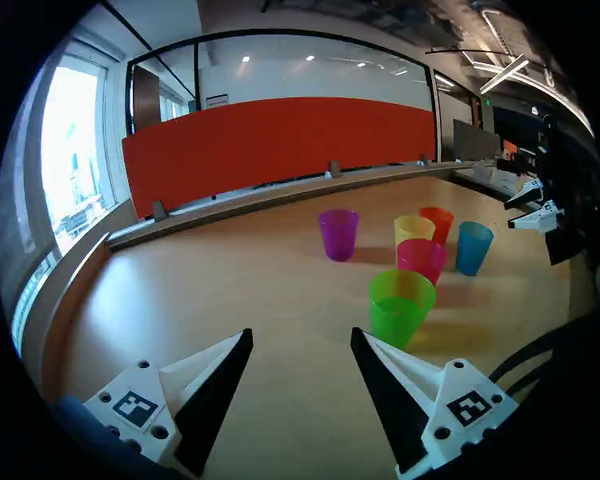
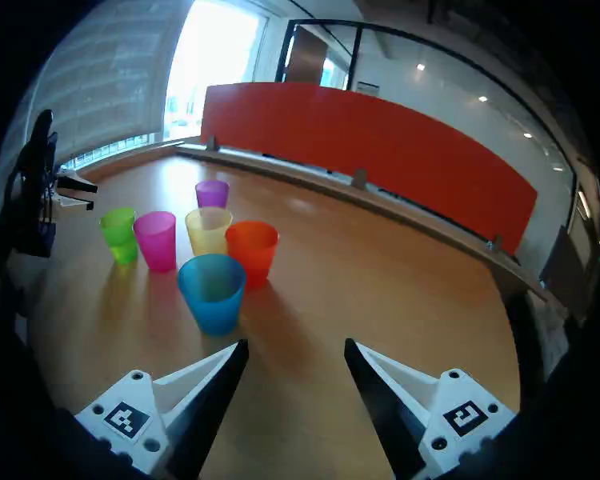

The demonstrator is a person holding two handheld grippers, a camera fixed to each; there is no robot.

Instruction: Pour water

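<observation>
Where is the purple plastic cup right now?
In the left gripper view, the purple plastic cup stands on the wooden table, left of and apart from its nearest neighbour, the yellow plastic cup.

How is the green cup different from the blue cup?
The green cup is green, the blue cup blue. The green cup stands nearest the left gripper, the blue cup nearest the right gripper. Both stand upright, see-through, mouths open.

In the left gripper view, the green cup (image 1: 401,306) is overlapping the pink cup (image 1: 422,258), which is hiding the lower half of the yellow cup (image 1: 414,227); at 3 o'clock, the right gripper (image 1: 509,217) is sitting partly lost in shadow.
</observation>
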